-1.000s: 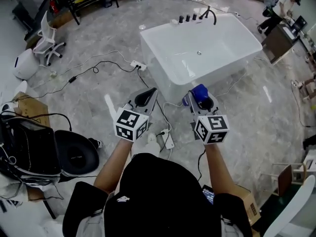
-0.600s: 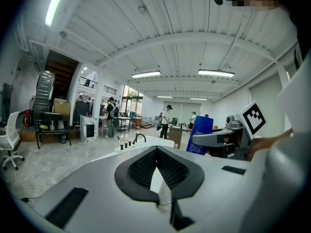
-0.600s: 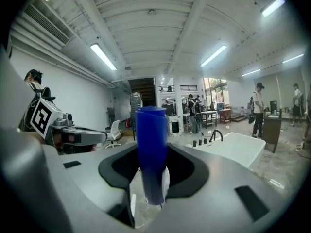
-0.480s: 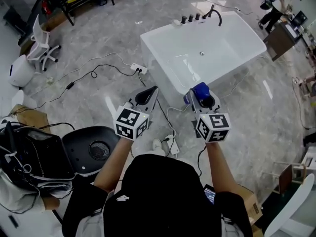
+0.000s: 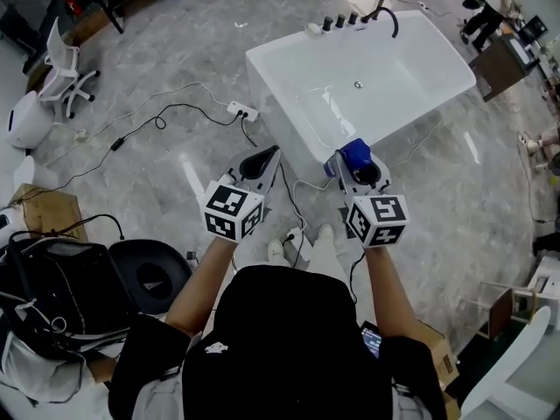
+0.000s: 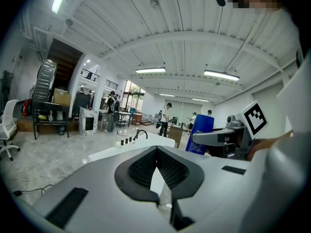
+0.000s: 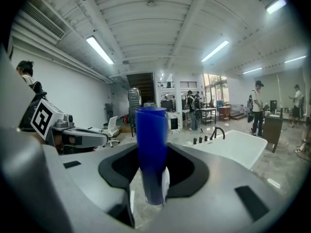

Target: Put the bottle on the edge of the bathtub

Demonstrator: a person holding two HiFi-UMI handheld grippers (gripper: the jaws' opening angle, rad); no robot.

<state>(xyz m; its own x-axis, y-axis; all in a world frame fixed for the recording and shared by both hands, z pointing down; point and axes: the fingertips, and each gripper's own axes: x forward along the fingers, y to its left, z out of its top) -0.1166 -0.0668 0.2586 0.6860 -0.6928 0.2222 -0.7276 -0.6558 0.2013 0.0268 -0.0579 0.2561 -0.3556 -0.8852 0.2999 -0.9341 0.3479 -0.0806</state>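
The bathtub (image 5: pixel 271 81) sits lower and larger in the head view than a second ago, and the black seat at the lower left has slid further down the frame. The person has been walking towards the tub while both grippers kept much the same spots in the middle of the picture. That closes the gap for the drop-off, though the near rim is still apart from the bottle, so the carry looks unfinished.

The right gripper (image 5: pixel 357 170) has its fingers partly open and pressed on the blue bottle (image 5: pixel 353 154), which stands upright between them (its top rises well above the jaws in the right gripper view (image 7: pixel 151 154)). Its hold has not changed.

The left gripper (image 5: pixel 265 157) is left of centre with its fingers brought together on nothing, only a sliver of the white tub showing past them (image 6: pixel 158 178).
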